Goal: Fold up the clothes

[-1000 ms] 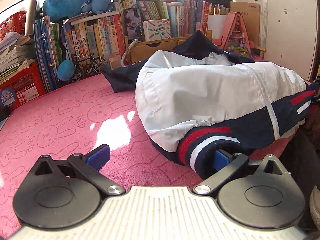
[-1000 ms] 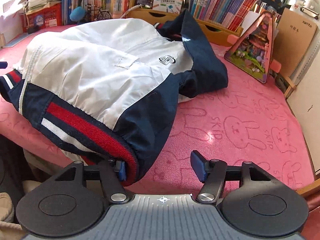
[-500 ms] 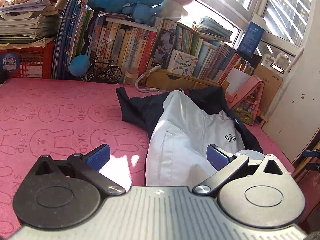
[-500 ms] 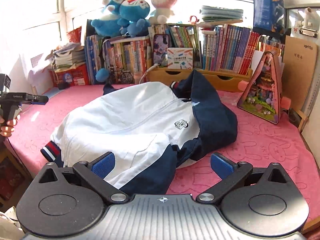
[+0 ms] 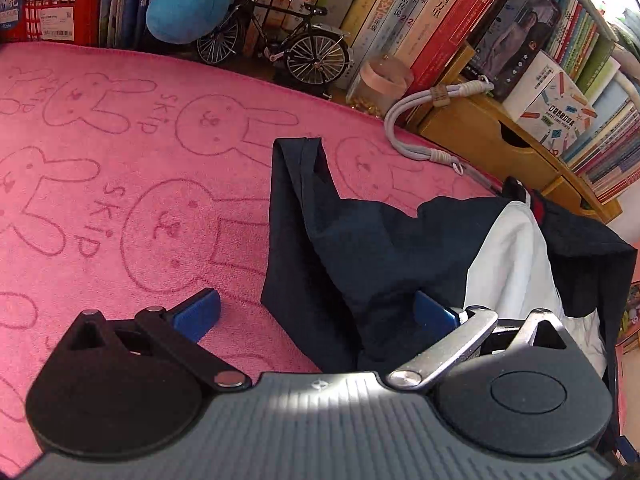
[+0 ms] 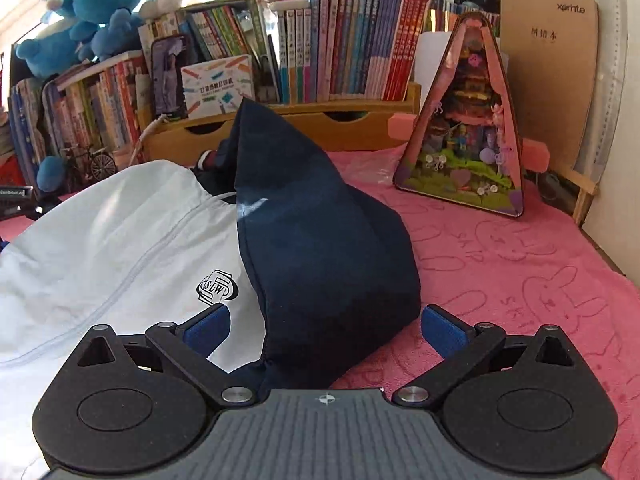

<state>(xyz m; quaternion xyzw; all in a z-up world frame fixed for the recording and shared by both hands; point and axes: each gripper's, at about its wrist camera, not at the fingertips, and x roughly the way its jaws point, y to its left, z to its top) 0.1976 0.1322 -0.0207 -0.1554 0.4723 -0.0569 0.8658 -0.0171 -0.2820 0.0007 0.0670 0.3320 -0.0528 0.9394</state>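
A: Two claws are working here, and neither is gripping anything. The left claw is hanging spread over the jacket's dark left sleeve, one pad above the pink tabletop, the other above the cloth.

B: And the right claw?

A: Its jaws have just been opening; now they are standing wide on either side of the navy right sleeve, not pressing on it.

B: So how far along is the folding looking?

A: Early, I'd judge. The jacket is lying front up on the tabletop, both sleeves are bunching loosely, and nothing is showing a neat fold yet.
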